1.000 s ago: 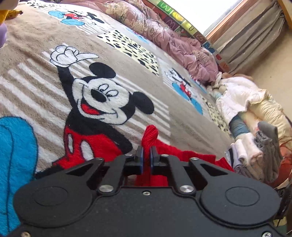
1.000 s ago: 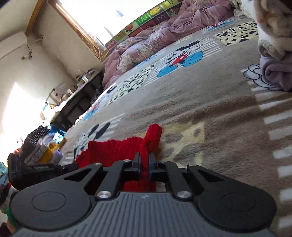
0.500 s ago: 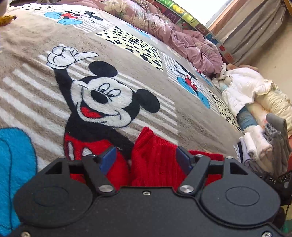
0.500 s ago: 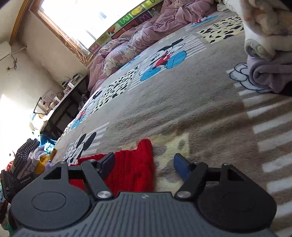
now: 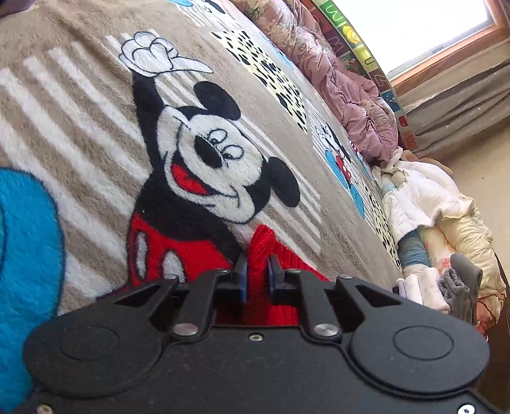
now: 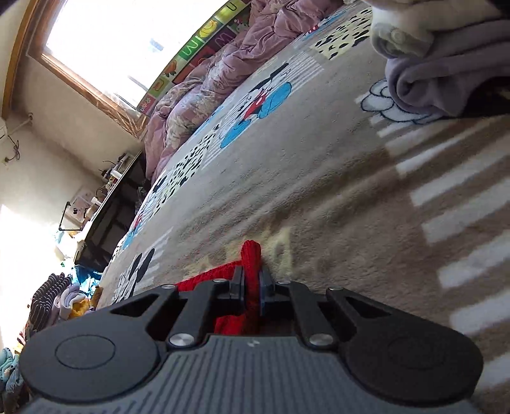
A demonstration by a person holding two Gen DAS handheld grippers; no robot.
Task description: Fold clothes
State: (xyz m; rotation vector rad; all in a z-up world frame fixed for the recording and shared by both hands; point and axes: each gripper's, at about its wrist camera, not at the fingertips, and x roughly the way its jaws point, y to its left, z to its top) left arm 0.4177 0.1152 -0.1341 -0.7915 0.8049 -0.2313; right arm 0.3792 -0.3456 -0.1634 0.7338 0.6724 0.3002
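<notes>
Red knit garment (image 5: 264, 248) lies on the cartoon-mouse blanket (image 5: 95, 105), bunched right at the mouse print's red shorts and shoulder, its near part hidden under the gripper bodies. Left gripper (image 5: 256, 274) has its fingers pressed together on a raised fold of the knit; a ridge of red fabric pokes up between the blue pads and the rest spreads toward the blanket's right side. Right gripper (image 6: 253, 286) is likewise pinching the red knit garment (image 6: 250, 254): a narrow upright tuft stands between the closed fingers, and a strip of red runs from it off to the left, low over the blanket (image 6: 318, 178). Can't tell which part of the garment either one holds (hem, sleeve or cuff). Outward from the garment, left view: beyond the mouse print sit a spotted patch and a second smaller mouse print; a crumpled pink quilt (image 5: 350, 95) runs along the blanket's far edge under a window (image 5: 430, 28) with a grey curtain (image 5: 459, 105) beside it. Off the blanket's right edge, a heap of white and cream clothes (image 5: 424, 197) with folded pieces and a grey item nearest the gripper. Right view: a folded lilac cloth (image 6: 440, 76) rests on the blanket well past the garment, a white fluffy one on top of it; a dark desk (image 6: 108, 219) stands off the blanket's left side, with a striped pile of clothes (image 6: 44, 299) nearer.
</notes>
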